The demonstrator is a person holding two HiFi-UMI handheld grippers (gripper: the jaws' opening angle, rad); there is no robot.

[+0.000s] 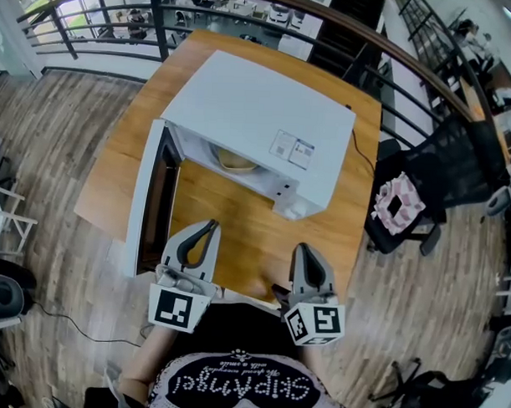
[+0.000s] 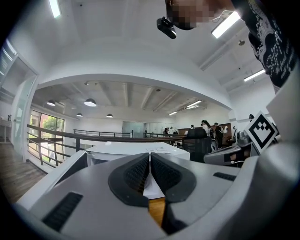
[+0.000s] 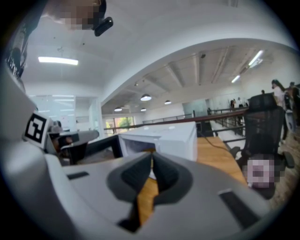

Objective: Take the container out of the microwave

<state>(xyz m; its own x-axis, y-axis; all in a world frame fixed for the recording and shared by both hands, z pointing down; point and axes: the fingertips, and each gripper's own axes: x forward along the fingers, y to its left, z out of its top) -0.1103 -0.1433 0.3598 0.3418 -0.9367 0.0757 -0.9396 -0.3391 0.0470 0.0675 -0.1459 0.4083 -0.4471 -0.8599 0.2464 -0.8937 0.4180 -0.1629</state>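
A white microwave (image 1: 259, 107) stands on the wooden table (image 1: 238, 232) with its door (image 1: 147, 195) swung open to the left. Inside the cavity I see the top of a tan container (image 1: 237, 161); most of it is hidden by the microwave's roof. My left gripper (image 1: 210, 226) hovers over the table's near edge in front of the open door, jaws shut and empty. My right gripper (image 1: 307, 249) sits beside it, below the microwave's right front corner, also shut with nothing held. Both gripper views look along closed jaws, the left gripper (image 2: 150, 154) and the right gripper (image 3: 152, 155), toward the microwave (image 3: 173, 136).
A black office chair (image 1: 445, 164) with a pink-and-white thing (image 1: 396, 204) on it stands right of the table. A dark railing (image 1: 246, 2) curves behind. A black cable (image 1: 363, 152) runs off the microwave's right side. White furniture (image 1: 4, 215) stands at the left.
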